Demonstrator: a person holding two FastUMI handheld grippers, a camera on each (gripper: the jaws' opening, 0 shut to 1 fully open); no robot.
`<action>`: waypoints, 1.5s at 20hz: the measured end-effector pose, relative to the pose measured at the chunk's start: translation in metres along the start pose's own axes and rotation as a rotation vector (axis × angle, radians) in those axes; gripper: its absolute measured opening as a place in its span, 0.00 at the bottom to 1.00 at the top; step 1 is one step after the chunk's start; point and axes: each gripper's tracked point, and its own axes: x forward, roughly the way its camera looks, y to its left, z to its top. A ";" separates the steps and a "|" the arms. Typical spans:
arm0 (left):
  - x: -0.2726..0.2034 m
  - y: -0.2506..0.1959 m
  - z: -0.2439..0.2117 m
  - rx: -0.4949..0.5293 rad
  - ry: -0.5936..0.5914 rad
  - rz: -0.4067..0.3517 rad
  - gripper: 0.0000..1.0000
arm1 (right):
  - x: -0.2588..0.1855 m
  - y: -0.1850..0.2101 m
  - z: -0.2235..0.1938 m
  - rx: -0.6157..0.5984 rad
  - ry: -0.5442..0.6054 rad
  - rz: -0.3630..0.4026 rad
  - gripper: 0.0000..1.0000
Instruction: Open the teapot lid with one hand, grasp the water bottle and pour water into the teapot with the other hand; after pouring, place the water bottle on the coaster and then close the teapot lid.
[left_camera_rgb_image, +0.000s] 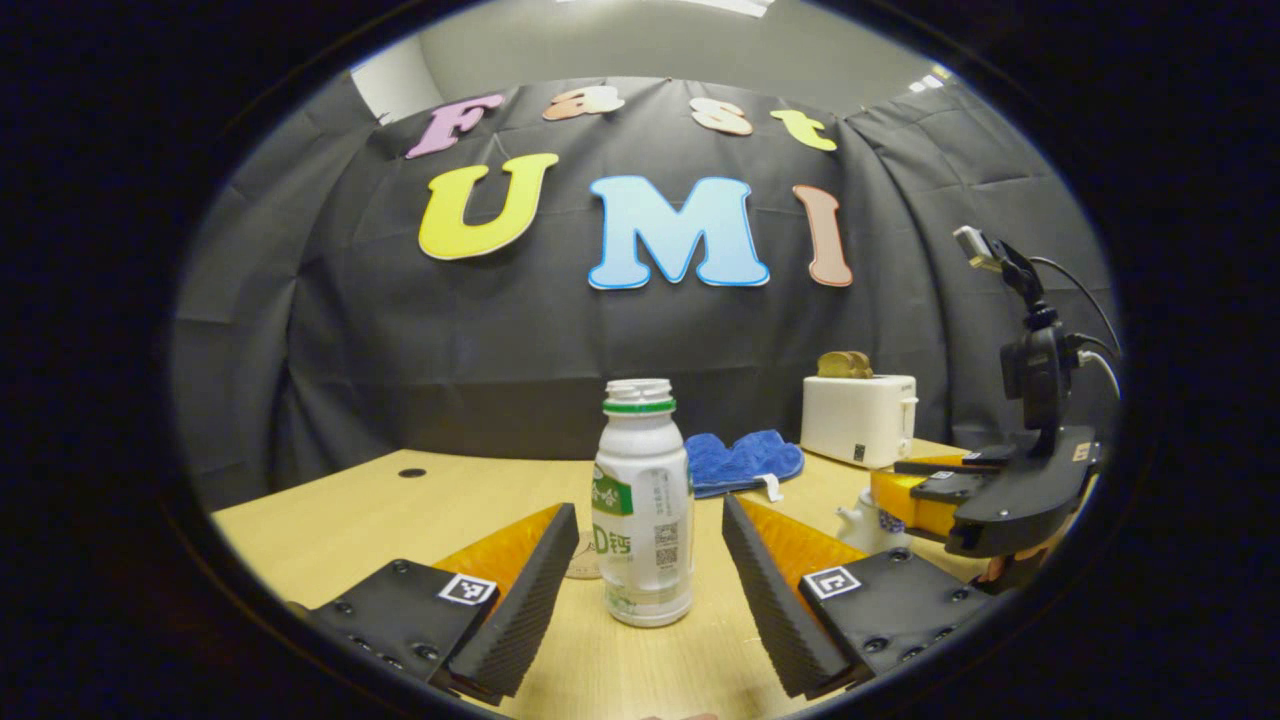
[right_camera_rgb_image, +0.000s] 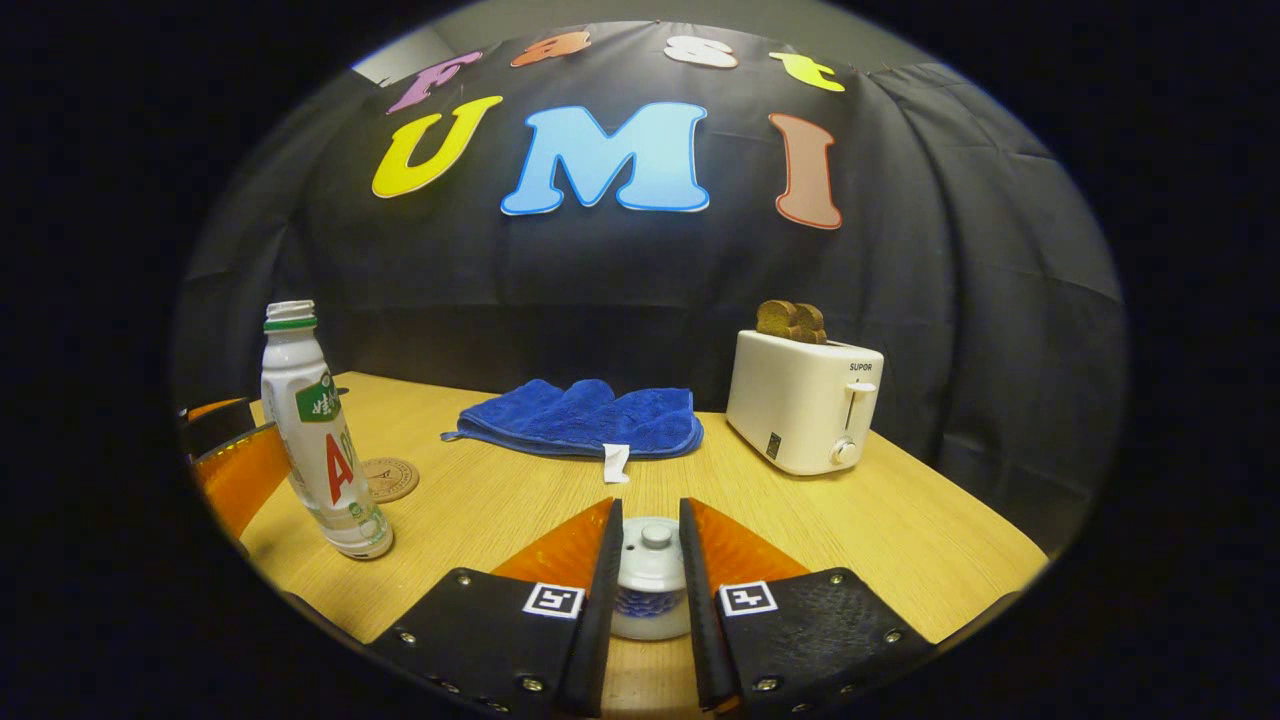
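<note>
Left gripper view shows the left gripper (left_camera_rgb_image: 650, 560) spread wide around the uncapped water bottle (left_camera_rgb_image: 642, 500), not touching; thin plastic looks light and squeezable, so hold mid-body. Right gripper (right_camera_rgb_image: 650, 565) is narrowed about the teapot lid (right_camera_rgb_image: 655, 545); contact I cannot tell. Ceramic seems fragile. Coaster (right_camera_rgb_image: 388, 478) lies just beside the bottle; the bench (right_camera_rgb_image: 900, 520) offers free room.

One water bottle (left_camera_rgb_image: 643, 502), one teapot (right_camera_rgb_image: 650, 577), one coaster (right_camera_rgb_image: 388, 478), one toaster (right_camera_rgb_image: 805, 402), one cloth (right_camera_rgb_image: 580, 418).
</note>
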 end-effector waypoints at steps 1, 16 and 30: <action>0.001 0.002 -0.003 -0.006 0.005 0.003 1.00 | 0.003 0.001 0.002 0.009 0.000 0.002 0.00; 0.027 -0.003 -0.017 -0.016 0.043 0.007 1.00 | -0.051 0.000 0.061 -0.074 -0.261 0.019 0.04; 0.061 -0.025 -0.015 0.157 0.088 -0.066 0.81 | -0.121 -0.015 0.002 0.041 -0.131 0.098 0.04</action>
